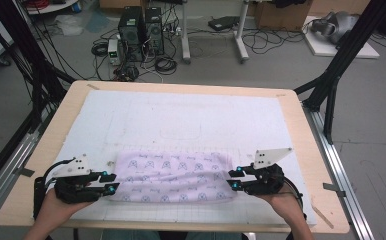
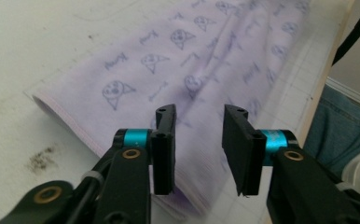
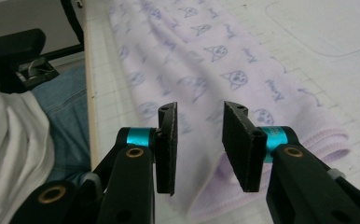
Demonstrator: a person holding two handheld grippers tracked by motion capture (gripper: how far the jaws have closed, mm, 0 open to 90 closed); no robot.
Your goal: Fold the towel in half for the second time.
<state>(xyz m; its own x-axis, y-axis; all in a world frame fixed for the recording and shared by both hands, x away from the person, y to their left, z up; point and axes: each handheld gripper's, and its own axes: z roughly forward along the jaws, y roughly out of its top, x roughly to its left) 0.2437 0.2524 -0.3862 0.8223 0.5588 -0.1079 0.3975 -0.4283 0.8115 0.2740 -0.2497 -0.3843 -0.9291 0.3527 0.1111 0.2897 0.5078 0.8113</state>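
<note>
At the left end of the scene, the left gripper (image 1: 110, 183) is held low over the white mat (image 1: 181, 115) by the person's left hand (image 1: 56, 202), its tips pointed at the left short edge of the folded lilac towel (image 1: 173, 177). In the left gripper view its jaws are seen parted with a clear gap between them, nothing being clasped; the towel's hemmed end (image 2: 66, 119) lies just beyond and beneath the black pads (image 2: 165, 149). The towel, printed with small cat faces, is spread lengthwise near the front edge of the wooden table (image 1: 301, 125). At its right short edge the right gripper (image 1: 235, 178) is held by the right hand (image 1: 281, 200), likewise spread apart and empty, with the rolled towel edge (image 3: 327, 140) seen beside its pads (image 3: 238, 149).
</note>
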